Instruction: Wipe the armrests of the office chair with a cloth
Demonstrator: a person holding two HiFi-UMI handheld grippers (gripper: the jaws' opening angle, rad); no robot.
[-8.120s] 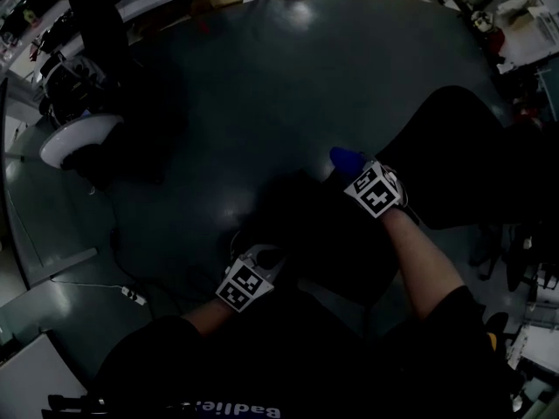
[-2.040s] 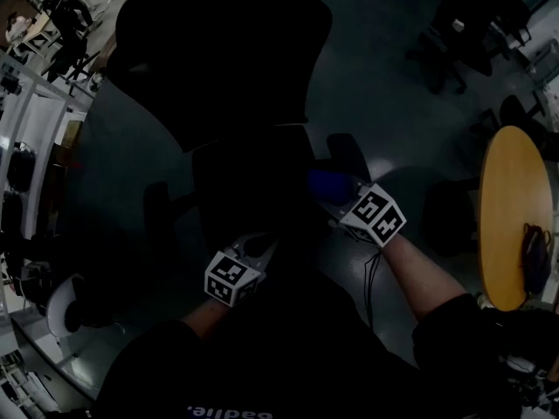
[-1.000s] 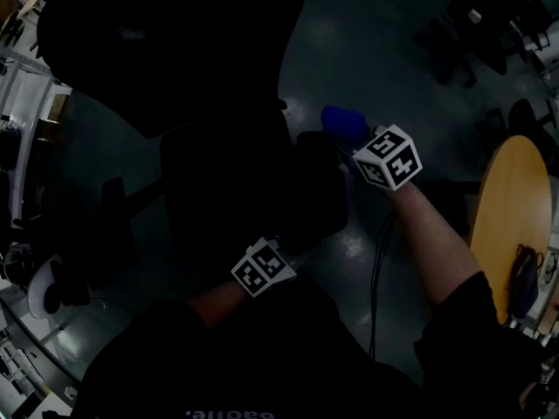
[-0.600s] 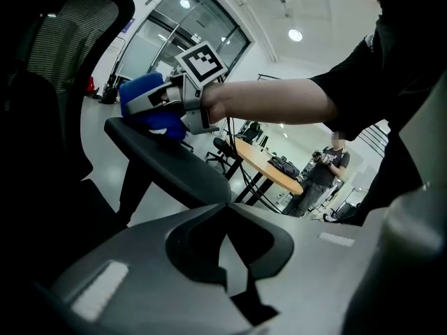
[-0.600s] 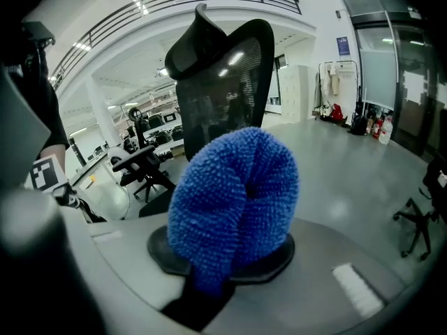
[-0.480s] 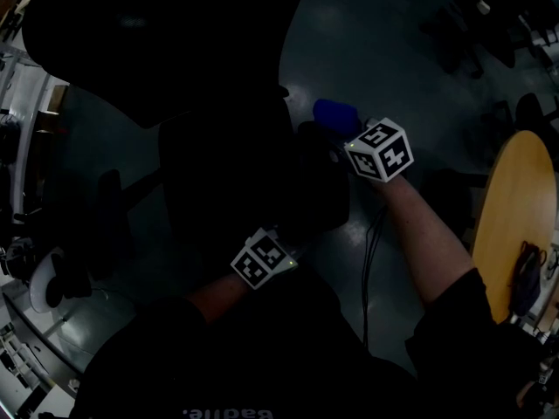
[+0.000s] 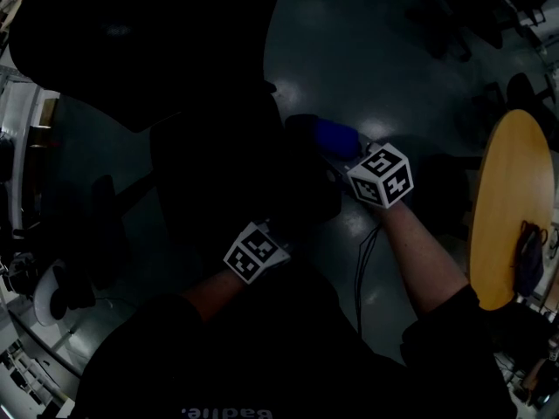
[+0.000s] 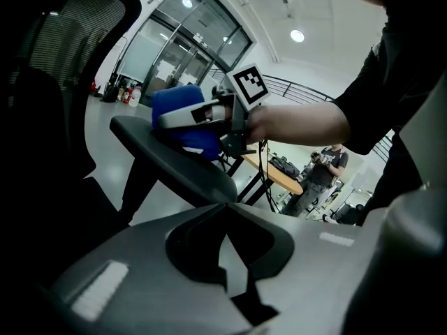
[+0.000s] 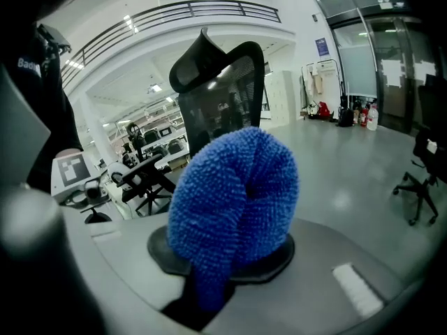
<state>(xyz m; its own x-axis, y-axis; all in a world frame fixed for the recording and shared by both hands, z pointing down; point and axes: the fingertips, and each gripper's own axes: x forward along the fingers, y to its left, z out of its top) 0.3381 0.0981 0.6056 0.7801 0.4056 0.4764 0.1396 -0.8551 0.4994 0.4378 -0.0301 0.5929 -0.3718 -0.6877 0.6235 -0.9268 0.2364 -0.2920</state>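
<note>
Cloth (image 9: 234, 201) on armrest (image 8: 183, 167), round table (image 7: 511, 190) nearby

Head view: badly underexposed. The office chair (image 7: 218, 173) reads as a flat black mass with no surface detail. The floor (image 7: 376, 51) carries soft pale patches of reflected ceiling light. The round table (image 7: 511, 208) keeps its orange. Straight lines bow near the frame edges.

Left gripper view: bright. A ceiling lamp (image 8: 298, 35) flares white and the glass wall (image 8: 188, 54) is washed out, with the office chair in silhouette against it. The jaws of the left gripper (image 8: 225, 206) are out of focus, a smooth grey.

Right gripper view: bright, even overhead light. The cloth (image 9: 234, 194) is sharp, saturated blue, shadowed in its fold. The jaws of the right gripper (image 9: 209, 285) are blurred. The corners vignette dark, and the balcony railing (image 9: 202, 9) curves with lens distortion.
</note>
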